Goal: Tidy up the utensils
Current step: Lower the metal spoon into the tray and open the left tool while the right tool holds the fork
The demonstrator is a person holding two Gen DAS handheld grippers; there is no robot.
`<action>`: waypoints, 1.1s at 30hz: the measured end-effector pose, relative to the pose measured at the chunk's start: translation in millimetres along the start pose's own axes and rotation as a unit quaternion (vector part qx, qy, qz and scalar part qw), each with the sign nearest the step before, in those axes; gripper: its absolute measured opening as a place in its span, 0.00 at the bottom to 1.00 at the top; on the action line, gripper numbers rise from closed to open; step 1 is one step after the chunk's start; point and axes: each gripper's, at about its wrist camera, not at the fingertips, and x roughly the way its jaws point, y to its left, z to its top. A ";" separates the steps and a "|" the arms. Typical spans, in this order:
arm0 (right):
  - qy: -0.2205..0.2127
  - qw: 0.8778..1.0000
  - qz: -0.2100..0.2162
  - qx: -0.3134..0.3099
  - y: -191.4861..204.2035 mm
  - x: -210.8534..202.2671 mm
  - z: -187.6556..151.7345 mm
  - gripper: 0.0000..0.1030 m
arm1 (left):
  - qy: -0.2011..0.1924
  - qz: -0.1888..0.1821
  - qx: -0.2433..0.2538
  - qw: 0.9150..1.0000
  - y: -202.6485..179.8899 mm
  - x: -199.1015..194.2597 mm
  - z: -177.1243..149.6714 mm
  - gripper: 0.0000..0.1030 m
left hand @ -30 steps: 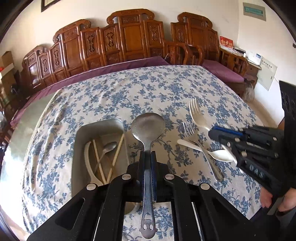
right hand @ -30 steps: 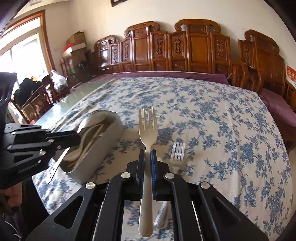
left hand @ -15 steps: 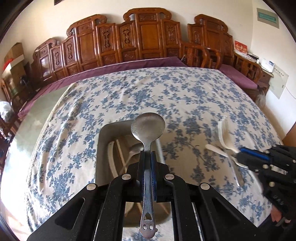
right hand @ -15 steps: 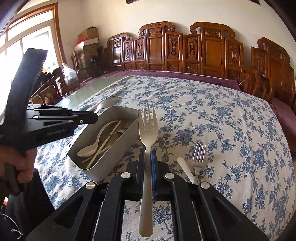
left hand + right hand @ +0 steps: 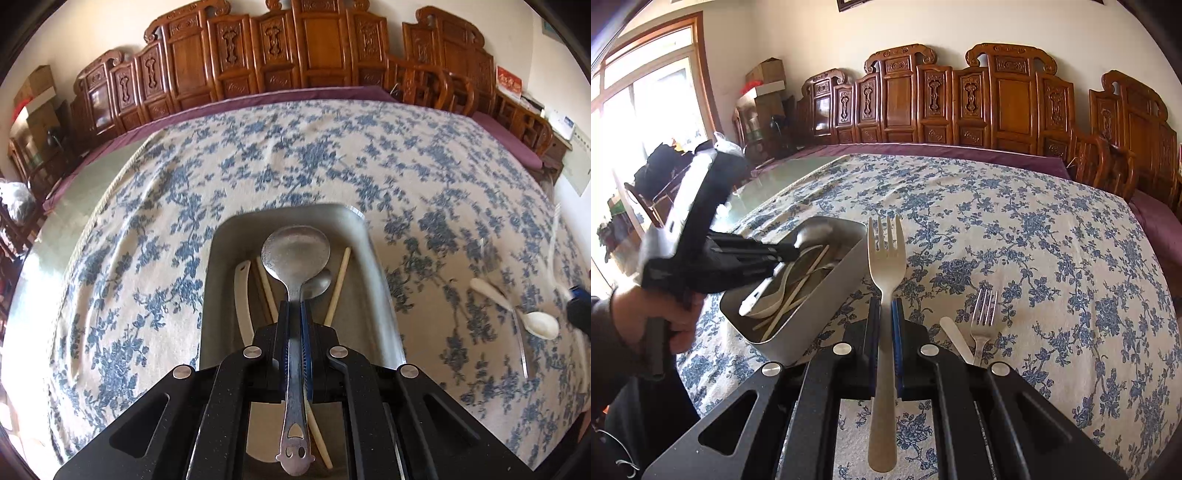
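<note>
A long steel spoon [image 5: 295,254] is clamped in the left claw [image 5: 295,314] above the rectangular metal tin [image 5: 373,258]. A cream plastic fork [image 5: 886,258] is clamped in the right claw [image 5: 884,314]. A steel fork [image 5: 984,314] and a white spoon [image 5: 532,317] are left on the desk [image 5: 1034,240].

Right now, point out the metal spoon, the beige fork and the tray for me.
metal spoon [image 5: 295,254], left wrist view, middle of its bowl.
beige fork [image 5: 886,266], right wrist view, base of its tines.
tray [image 5: 827,291], right wrist view, its outer side wall.
</note>
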 end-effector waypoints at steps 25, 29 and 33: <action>0.034 0.999 0.011 0.006 9.0 22.9 -7.9 0.08 | -0.022 -0.026 0.033 0.999 3.6 -8.0 -3.7 0.21; 0.027 0.999 0.014 0.011 13.0 20.9 -4.9 0.08 | -0.047 -0.031 0.039 0.998 12.9 -26.1 -6.7 0.22; 0.025 0.999 0.011 0.020 15.6 22.1 1.2 0.08 | -0.054 -0.044 0.027 0.997 24.2 -31.9 -9.6 0.22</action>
